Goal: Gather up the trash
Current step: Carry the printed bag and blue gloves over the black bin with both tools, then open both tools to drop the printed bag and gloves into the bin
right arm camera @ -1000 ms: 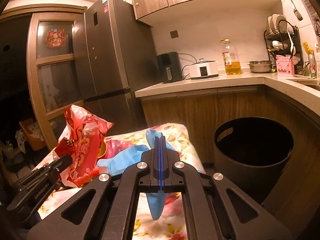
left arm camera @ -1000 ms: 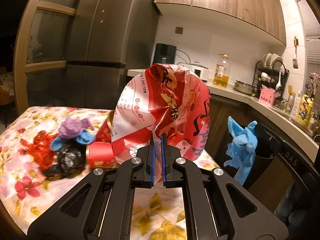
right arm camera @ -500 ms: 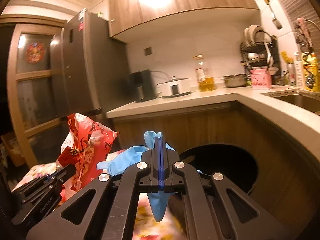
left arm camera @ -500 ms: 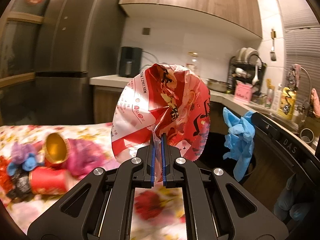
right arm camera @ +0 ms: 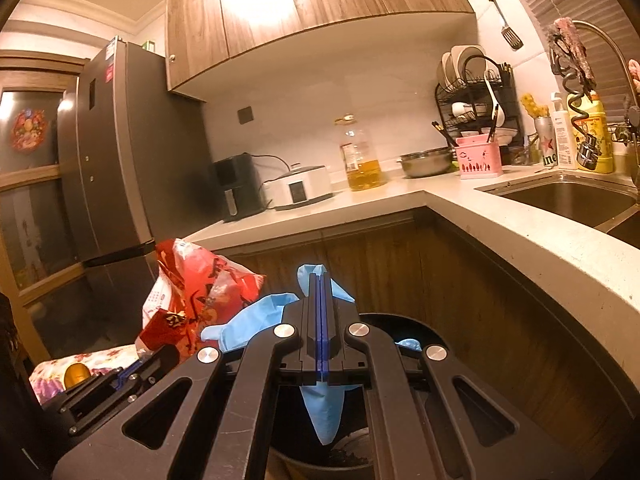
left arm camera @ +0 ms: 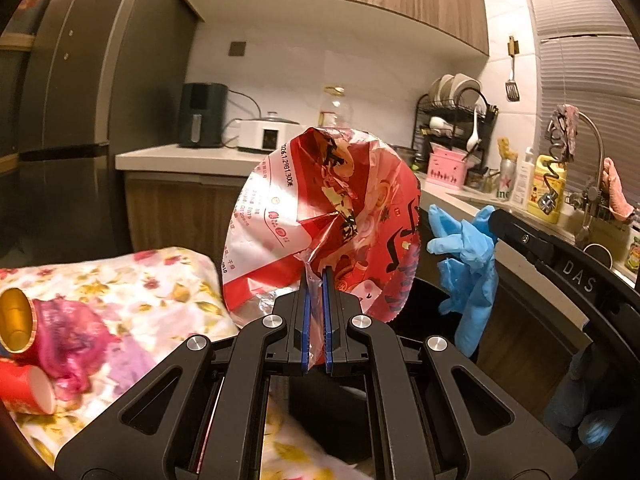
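Tongs both clamped: left gripper [left arm camera: 316,312] pinches the crinkled neck of a red snack bag [left arm camera: 328,216], right gripper [right arm camera: 321,320] is shut tight on a blue glove [right arm camera: 320,412] hanging limp below the jaws. Over the last second both have swung off the flowered tablecloth [left arm camera: 132,292] toward the black bin [right arm camera: 416,328]; the glove now dangles over the bin mouth, the bag sits near its rim. Judgement: carry is nearly done, release is next. Bag is glossy printed foil-plastic, puffed into a rounded shape, light. Glove is thin, soft, floppy rubber. Red paper cups [left arm camera: 24,388] and crumpled pink scrap [left arm camera: 72,340] remain on the cloth, so more trips are likely.
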The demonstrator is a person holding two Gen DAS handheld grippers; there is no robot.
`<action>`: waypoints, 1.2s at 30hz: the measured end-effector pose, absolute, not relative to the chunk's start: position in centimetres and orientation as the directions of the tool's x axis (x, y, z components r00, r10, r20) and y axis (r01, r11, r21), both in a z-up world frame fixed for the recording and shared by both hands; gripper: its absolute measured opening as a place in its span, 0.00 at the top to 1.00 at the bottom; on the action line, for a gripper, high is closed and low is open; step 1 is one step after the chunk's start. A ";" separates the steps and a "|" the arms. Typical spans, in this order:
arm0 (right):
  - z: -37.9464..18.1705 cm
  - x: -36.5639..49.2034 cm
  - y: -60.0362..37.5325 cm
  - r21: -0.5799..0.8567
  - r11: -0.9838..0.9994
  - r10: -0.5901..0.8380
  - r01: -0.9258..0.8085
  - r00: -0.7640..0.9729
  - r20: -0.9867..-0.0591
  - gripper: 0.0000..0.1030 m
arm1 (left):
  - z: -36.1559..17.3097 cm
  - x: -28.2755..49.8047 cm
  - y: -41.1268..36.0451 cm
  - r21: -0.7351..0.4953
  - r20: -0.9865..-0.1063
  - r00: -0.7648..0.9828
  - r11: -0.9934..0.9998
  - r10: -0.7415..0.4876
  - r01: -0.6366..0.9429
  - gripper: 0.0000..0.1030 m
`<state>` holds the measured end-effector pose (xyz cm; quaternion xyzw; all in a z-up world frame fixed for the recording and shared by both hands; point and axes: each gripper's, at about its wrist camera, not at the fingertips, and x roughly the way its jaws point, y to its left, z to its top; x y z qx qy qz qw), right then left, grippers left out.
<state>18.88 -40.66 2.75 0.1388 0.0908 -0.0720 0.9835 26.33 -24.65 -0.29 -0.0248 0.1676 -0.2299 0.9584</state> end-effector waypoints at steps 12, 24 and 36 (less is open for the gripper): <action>2.1 20.3 -42.0 0.248 0.950 -0.138 0.191 0.967 -0.214 0.99 | -1.4 28.7 -26.8 -0.172 -0.339 0.799 0.868 -0.497 0.467 0.96; 1.4 21.0 -42.9 0.269 0.942 -0.140 0.202 0.962 -0.233 0.75 | -2.4 29.5 -28.2 -0.179 -0.372 0.748 0.833 -0.550 0.523 0.87; 0.6 19.8 -42.4 0.256 0.936 -0.173 0.241 0.949 -0.262 0.49 | -3.2 28.8 -26.2 -0.189 -0.389 0.779 0.870 -0.493 0.456 0.32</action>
